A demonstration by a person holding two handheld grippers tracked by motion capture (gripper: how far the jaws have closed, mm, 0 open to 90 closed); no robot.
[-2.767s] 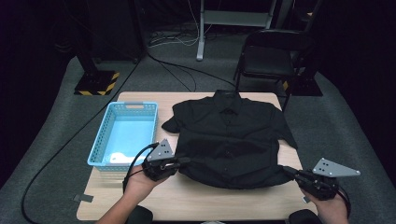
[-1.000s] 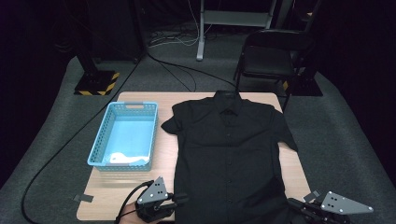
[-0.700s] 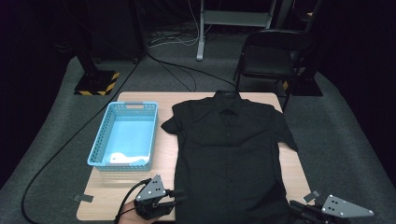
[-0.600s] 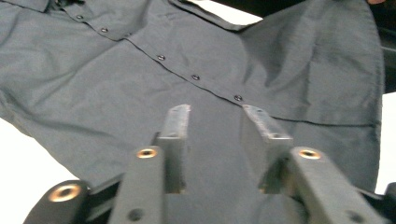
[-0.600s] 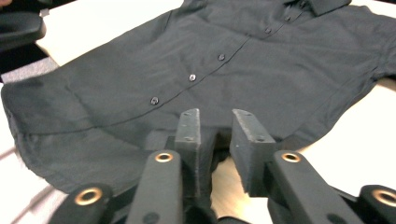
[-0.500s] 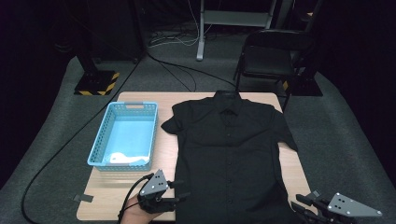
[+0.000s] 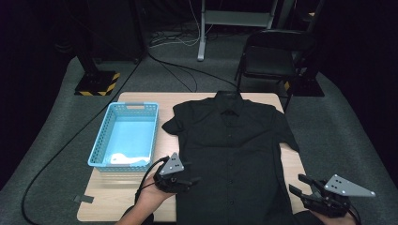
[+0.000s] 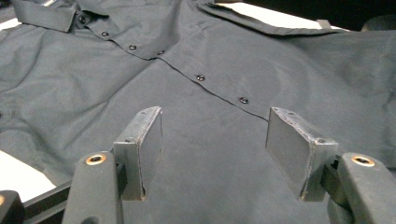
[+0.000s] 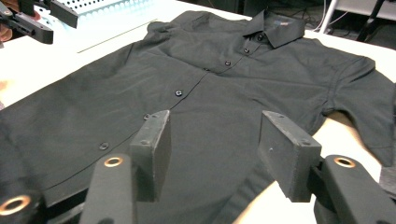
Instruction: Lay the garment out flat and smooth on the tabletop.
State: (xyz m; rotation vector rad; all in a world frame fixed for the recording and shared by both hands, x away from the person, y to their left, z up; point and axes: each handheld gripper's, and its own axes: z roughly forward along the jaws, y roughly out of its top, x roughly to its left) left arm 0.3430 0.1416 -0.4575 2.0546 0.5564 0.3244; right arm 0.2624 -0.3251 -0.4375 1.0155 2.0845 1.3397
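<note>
A black short-sleeved button shirt [image 7: 234, 150] lies spread flat on the wooden table [image 7: 141, 101], collar at the far side. My left gripper [image 7: 193, 180] hovers at the shirt's near left edge and points right over the cloth. Its jaws have just been opening and stand open, with nothing between them above the button placket [image 8: 219, 88]. My right gripper [image 7: 295, 184] sits off the shirt's near right edge. Its jaws have also just been opening and are open and bare. In the right gripper view the right gripper [image 9: 215, 116] looks across the shirt [image 9: 224, 88] toward the left gripper [image 9: 42, 18].
A light blue plastic basket [image 7: 101, 143] stands left of the shirt with something white [image 7: 124, 159] in it. A strip of tape [image 7: 83, 199] lies near the table's front left corner. A black chair [image 7: 270, 61] stands behind the table, and cables run over the floor.
Both grippers have let go of the shirt's hem and opened. The left one moved up from the near edge toward the basket's corner; the right one shifted slightly. The shirt stays flat.
</note>
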